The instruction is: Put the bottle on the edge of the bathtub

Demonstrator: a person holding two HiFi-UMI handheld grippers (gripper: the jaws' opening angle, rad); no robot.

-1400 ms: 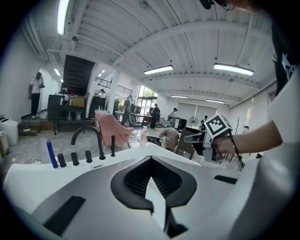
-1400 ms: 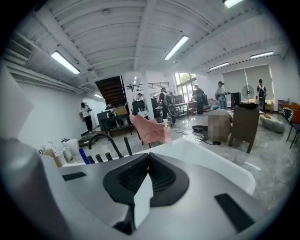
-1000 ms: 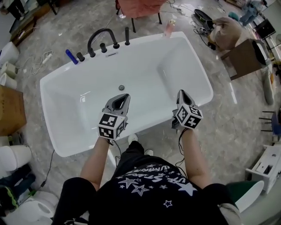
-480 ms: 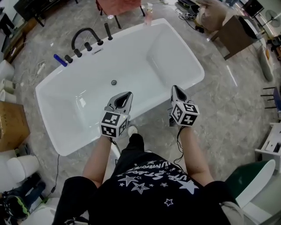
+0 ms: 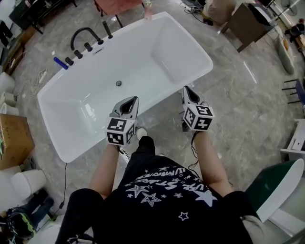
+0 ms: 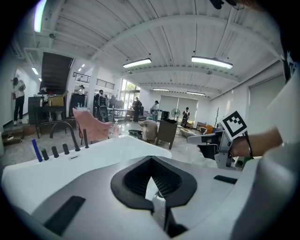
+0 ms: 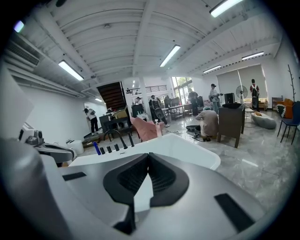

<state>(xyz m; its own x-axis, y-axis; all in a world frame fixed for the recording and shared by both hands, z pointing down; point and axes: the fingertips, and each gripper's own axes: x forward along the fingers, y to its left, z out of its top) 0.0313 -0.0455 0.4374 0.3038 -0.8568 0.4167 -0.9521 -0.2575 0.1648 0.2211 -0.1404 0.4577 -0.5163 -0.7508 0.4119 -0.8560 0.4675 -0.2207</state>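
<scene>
A pink bottle (image 5: 148,14) stands at the far corner of the white bathtub (image 5: 57,138), beside a pink chair. It also shows small in the left gripper view (image 6: 115,131) and the right gripper view (image 7: 157,126). A blue bottle (image 5: 60,63) lies on the rim left of the black faucet (image 5: 82,34). My left gripper (image 5: 129,101) hangs shut and empty over the tub's near rim. My right gripper (image 5: 187,89) is shut and empty just outside the near rim. Both are far from the bottles.
The faucet and several black knobs (image 5: 86,46) line the tub's far-left rim. A brown chair (image 5: 245,19) and bags stand at the far right, and a cardboard box (image 5: 12,138) at the left. People stand far off in the hall (image 7: 212,101).
The head view has pulled back from the tub, so the tub and bottles sit higher and further left. Both grippers stay shut and now hang at the near rim.
</scene>
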